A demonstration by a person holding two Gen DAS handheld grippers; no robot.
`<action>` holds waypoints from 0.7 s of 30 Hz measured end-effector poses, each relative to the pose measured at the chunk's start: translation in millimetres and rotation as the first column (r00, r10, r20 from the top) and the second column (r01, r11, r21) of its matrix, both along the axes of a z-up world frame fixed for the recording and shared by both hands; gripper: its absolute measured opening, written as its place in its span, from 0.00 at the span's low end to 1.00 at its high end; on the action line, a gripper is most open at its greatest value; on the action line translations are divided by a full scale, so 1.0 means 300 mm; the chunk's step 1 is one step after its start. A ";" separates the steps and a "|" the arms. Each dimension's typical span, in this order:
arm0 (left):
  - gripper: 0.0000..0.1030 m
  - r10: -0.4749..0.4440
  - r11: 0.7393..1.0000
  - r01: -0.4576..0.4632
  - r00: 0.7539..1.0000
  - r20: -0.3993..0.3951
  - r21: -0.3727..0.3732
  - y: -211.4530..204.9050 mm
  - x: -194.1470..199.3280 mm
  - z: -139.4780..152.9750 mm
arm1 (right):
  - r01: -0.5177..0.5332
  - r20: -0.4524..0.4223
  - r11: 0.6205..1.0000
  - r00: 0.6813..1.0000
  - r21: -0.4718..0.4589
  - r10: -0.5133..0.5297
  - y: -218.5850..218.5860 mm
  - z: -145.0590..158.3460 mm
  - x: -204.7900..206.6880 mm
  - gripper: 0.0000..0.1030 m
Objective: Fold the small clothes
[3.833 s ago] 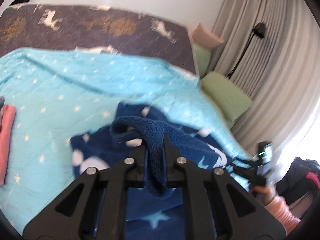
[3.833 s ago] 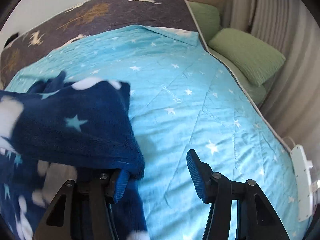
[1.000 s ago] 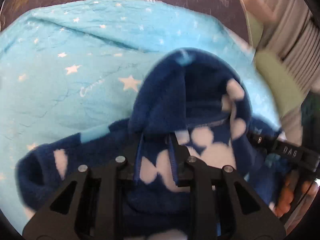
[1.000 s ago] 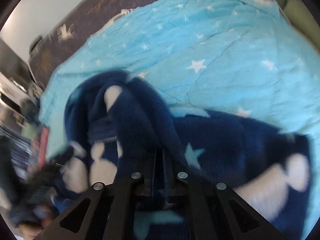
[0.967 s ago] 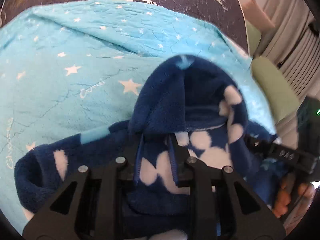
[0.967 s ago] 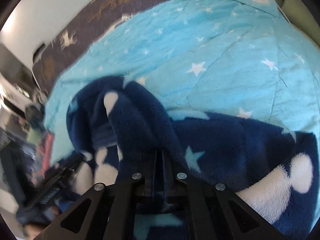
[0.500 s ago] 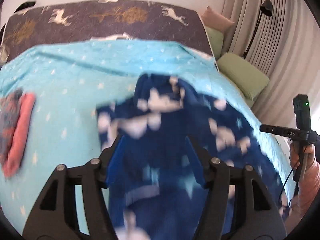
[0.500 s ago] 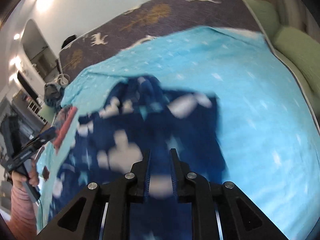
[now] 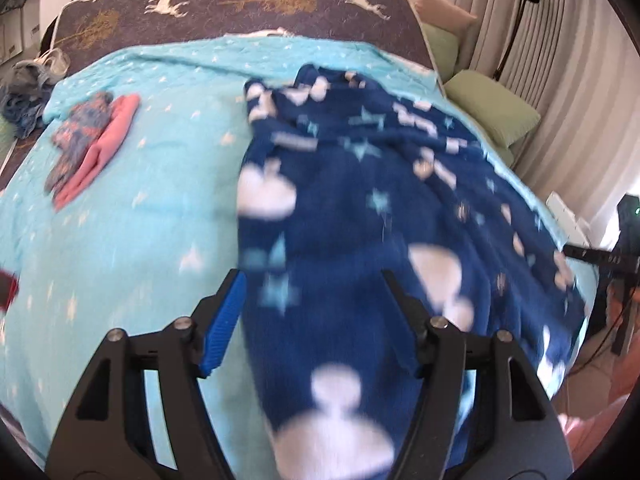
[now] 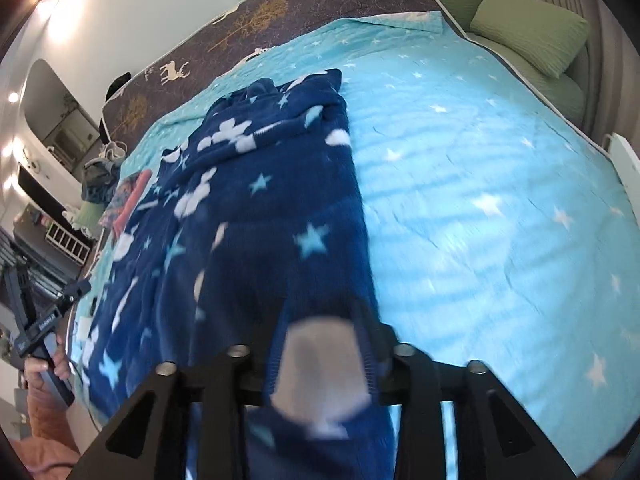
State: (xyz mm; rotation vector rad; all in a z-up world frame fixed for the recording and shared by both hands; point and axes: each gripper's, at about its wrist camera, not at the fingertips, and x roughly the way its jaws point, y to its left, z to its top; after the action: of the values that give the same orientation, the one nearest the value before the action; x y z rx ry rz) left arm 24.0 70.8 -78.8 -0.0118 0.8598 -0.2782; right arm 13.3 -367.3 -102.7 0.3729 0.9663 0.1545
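- Navy fleece garment (image 9: pixel 360 200): spread flat on the turquoise bed quilt (image 9: pixel 140 208).
- Left gripper (image 9: pixel 312 300): fingers just opened wide, clear of fleece.
- Right gripper (image 10: pixel 324 340): fingers just parting, fleece between them.

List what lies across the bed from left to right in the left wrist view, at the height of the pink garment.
Grey-blue clothes heap → patterned garment → pink garment → bare turquoise blanket → navy star fleece garment → green pillow → curtain.
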 end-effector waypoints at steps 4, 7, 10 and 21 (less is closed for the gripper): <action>0.66 0.044 0.999 -0.044 0.999 -0.014 -0.018 0.009 -0.121 -0.019 | 0.015 0.001 1.000 1.000 -0.016 -0.015 -0.010 0.000 -0.097 0.43; 0.66 -0.027 0.996 0.026 1.000 -0.008 -0.088 -0.047 -0.197 0.002 | -0.061 0.044 0.998 0.997 0.002 0.061 0.052 0.024 -0.159 0.43; 0.66 -0.179 0.976 0.179 0.984 0.009 -0.122 -0.162 -0.250 0.011 | -0.218 0.076 0.976 0.973 0.017 0.216 0.179 0.037 -0.195 0.43; 0.49 -0.415 0.909 0.417 0.908 -0.065 0.022 -0.476 -0.322 -0.147 | -0.402 0.116 0.916 0.909 -0.014 0.401 0.402 -0.010 -0.318 0.47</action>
State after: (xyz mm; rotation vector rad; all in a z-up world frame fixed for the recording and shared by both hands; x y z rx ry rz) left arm -72.6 -72.1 -122.9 0.2007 0.9217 -0.6667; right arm -82.2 -246.6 -105.6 0.1665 0.9175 0.5518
